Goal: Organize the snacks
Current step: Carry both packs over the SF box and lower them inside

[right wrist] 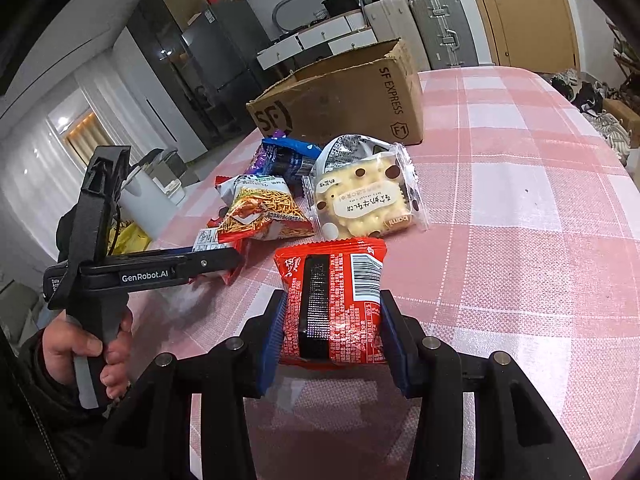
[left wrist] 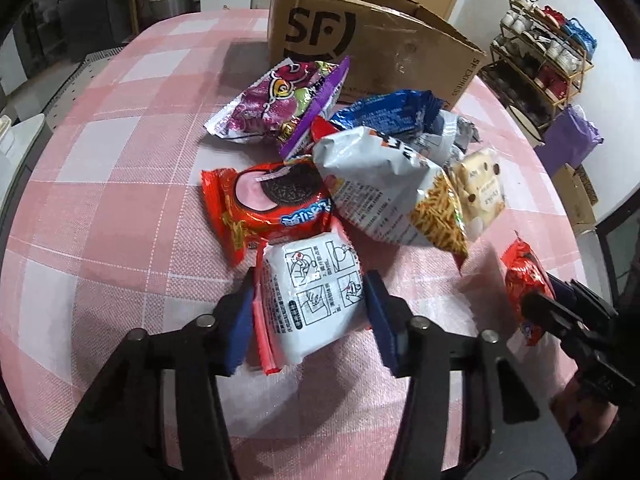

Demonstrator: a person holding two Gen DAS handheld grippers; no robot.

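Observation:
On the pink checked tablecloth (left wrist: 120, 168) lies a heap of snack packets in front of an open cardboard box (left wrist: 380, 40). My left gripper (left wrist: 310, 292) is shut on a white packet (left wrist: 316, 280) with printed instruction drawings and a pink edge, at the near side of the heap. My right gripper (right wrist: 332, 304) is shut on a red packet (right wrist: 340, 276) with a barcode, held apart from the heap to its right. In the heap are a red sandwich-cookie pack (left wrist: 264, 208), a noodle-snack bag (left wrist: 384, 196), a purple bag (left wrist: 280, 104), a blue packet (left wrist: 388, 112) and a clear biscuit pack (left wrist: 480, 188).
The box (right wrist: 348, 96) stands at the table's far side, top open. A person's hand (right wrist: 80, 348) grips the left tool's handle. A shoe rack (left wrist: 540, 56) stands beyond the table on the right; suitcases (right wrist: 416, 24) and cabinets line the back wall.

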